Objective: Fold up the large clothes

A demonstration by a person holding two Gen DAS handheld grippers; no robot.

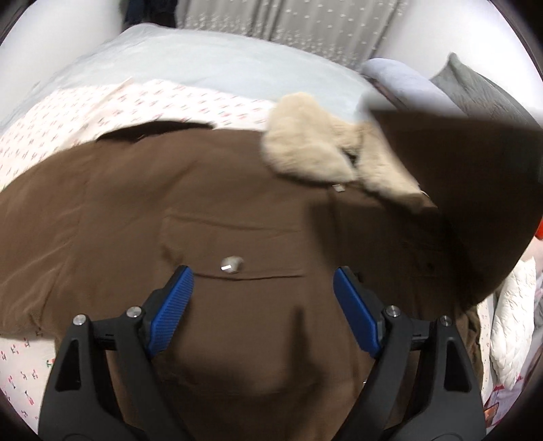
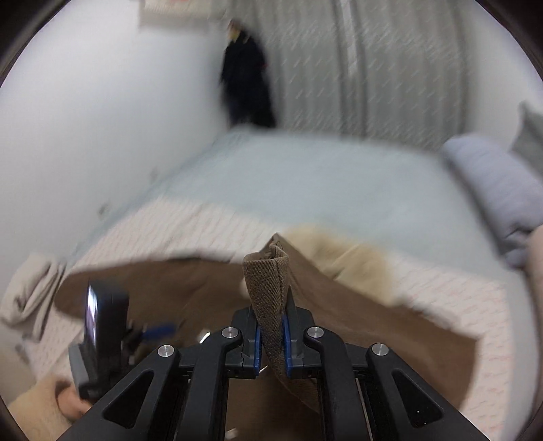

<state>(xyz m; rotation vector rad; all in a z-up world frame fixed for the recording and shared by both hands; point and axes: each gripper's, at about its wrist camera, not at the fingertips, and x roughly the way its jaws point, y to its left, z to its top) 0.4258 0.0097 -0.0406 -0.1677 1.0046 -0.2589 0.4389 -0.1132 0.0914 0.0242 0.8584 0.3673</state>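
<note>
The left tool (image 1: 263,281) is released, its blue pads (image 1: 171,310) spread wide just above the brown jacket (image 1: 112,210), with a pocket snap (image 1: 231,264) straight ahead between them. Beyond it, to the right, lies the jacket's cream fleece collar (image 1: 305,146). The right tool (image 2: 271,342) is clenched on a ribbed brown cuff (image 2: 268,288) that stands up between its pads, the jacket's cloth trailing off behind. The jacket lies spread on a floral sheet (image 1: 101,101) over the bed (image 1: 203,61); farther off hang grey curtains (image 1: 288,23).
</note>
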